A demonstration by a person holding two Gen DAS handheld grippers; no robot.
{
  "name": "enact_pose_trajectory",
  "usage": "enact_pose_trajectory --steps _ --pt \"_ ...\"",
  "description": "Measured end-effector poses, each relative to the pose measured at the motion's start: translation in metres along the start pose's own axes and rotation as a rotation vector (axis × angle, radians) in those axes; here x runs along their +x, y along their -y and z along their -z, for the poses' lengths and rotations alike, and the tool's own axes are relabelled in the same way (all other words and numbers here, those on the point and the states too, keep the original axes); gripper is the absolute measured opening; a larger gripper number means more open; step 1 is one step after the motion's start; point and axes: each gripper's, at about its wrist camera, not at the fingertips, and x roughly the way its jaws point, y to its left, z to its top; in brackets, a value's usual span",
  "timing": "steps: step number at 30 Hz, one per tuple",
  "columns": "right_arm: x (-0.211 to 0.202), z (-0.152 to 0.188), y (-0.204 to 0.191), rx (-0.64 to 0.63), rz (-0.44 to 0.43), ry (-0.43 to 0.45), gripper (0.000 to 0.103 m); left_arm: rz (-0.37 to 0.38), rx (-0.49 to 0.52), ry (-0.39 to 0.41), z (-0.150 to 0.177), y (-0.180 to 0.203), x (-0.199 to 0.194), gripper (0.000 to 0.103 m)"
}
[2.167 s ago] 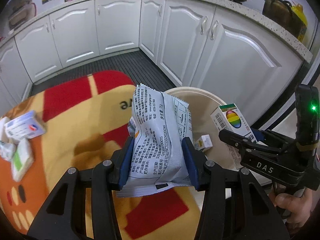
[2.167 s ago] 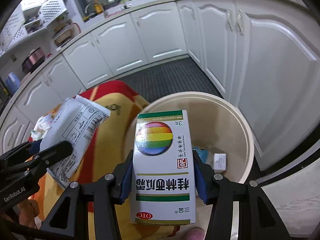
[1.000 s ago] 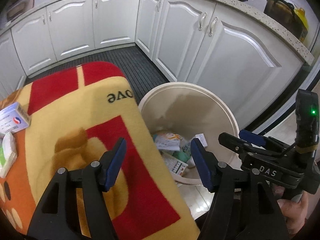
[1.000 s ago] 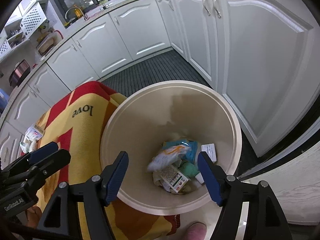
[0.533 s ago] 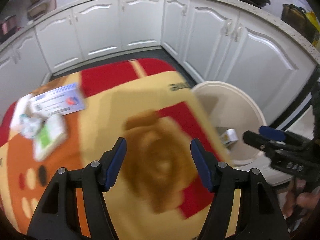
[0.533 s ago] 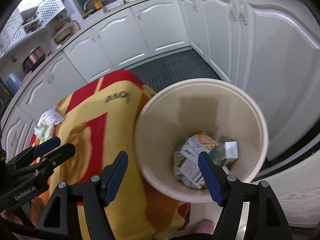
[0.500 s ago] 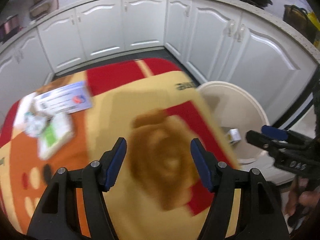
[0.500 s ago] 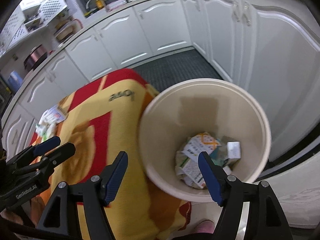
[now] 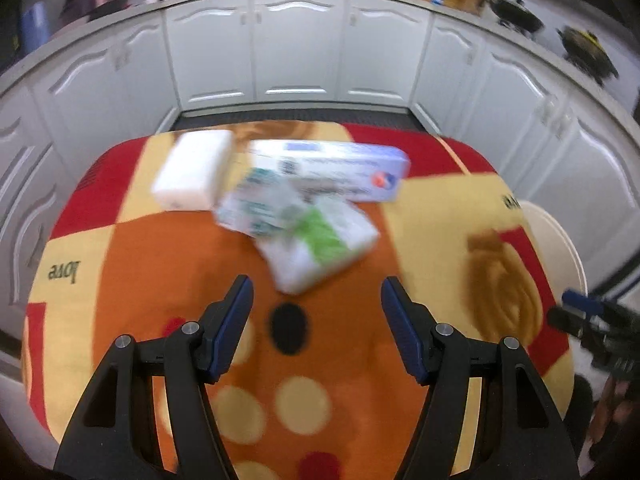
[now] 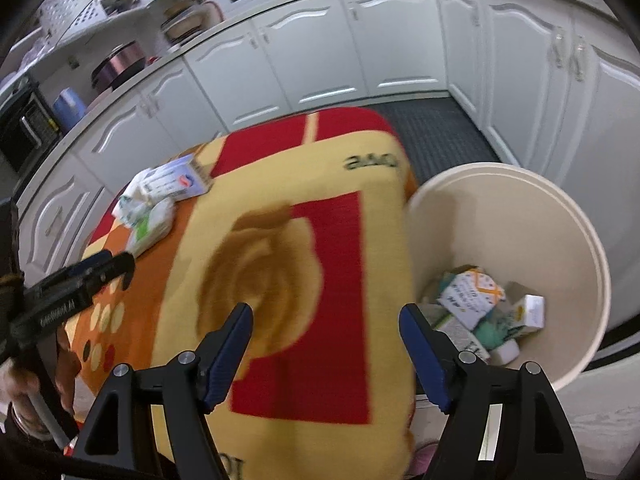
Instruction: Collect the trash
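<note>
My left gripper (image 9: pixel 316 296) is open and empty above the blanket-covered table (image 9: pixel 432 216). Just ahead of it lies a blurred pile of trash: a green-and-white tissue pack (image 9: pixel 320 244), a crumpled wrapper (image 9: pixel 260 208), a long white-and-blue box (image 9: pixel 332 170) and a white pack (image 9: pixel 192 174). My right gripper (image 10: pixel 326 320) hovers over the table's edge beside the cream bin (image 10: pixel 520 208); its jaws are opening with nothing between them. Several boxes and wrappers (image 10: pixel 472 296) lie in the bin. The same pile (image 10: pixel 160 196) shows far left in the right wrist view.
White kitchen cabinets (image 9: pixel 296 52) curve around the table, with a dark ribbed floor mat (image 10: pixel 432 132) between. The bin stands on the floor at the table's right edge. A hand (image 10: pixel 24 376) holds the left gripper (image 10: pixel 108 264) at the lower left.
The snack wrapper and the rainbow box have left both grippers and lie in the bin. Both views have swung left from the bin toward the table; the pile now sits before the left gripper.
</note>
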Motion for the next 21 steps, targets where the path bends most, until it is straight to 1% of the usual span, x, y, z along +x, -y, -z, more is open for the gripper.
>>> enact_pose_trajectory --steps 4,7,11,14,16,17,19,20,21 --pt "0.011 -0.002 -0.019 -0.039 -0.014 -0.021 0.074 -0.015 -0.025 0.038 -0.018 -0.02 0.002 0.067" --pt "0.019 -0.004 -0.031 -0.061 -0.023 -0.036 0.074 -0.022 -0.037 0.051 -0.032 -0.029 0.01 0.069" --pt "0.026 -0.008 -0.043 -0.081 -0.037 -0.047 0.074 -0.033 -0.024 0.015 -0.045 -0.03 0.033 0.069" --pt "0.033 -0.011 -0.053 -0.094 -0.049 -0.057 0.074 -0.019 -0.009 -0.007 -0.049 -0.03 0.048 0.068" --pt "0.04 -0.014 -0.06 -0.106 -0.058 -0.066 0.074 0.006 -0.009 -0.02 -0.05 -0.029 0.054 0.055" --pt "0.042 -0.015 -0.063 -0.11 -0.062 -0.07 0.074 0.011 -0.008 -0.028 -0.05 -0.029 0.055 0.041" --pt "0.049 -0.018 -0.071 -0.123 -0.073 -0.076 0.075 0.008 0.0 -0.037 -0.049 -0.031 0.055 0.024" --pt "0.052 -0.02 -0.076 -0.13 -0.078 -0.078 0.075 0.005 0.005 -0.041 -0.049 -0.031 0.054 0.011" --pt "0.055 -0.021 -0.08 -0.138 -0.082 -0.079 0.075 0.011 0.014 -0.053 -0.048 -0.033 0.054 0.01"
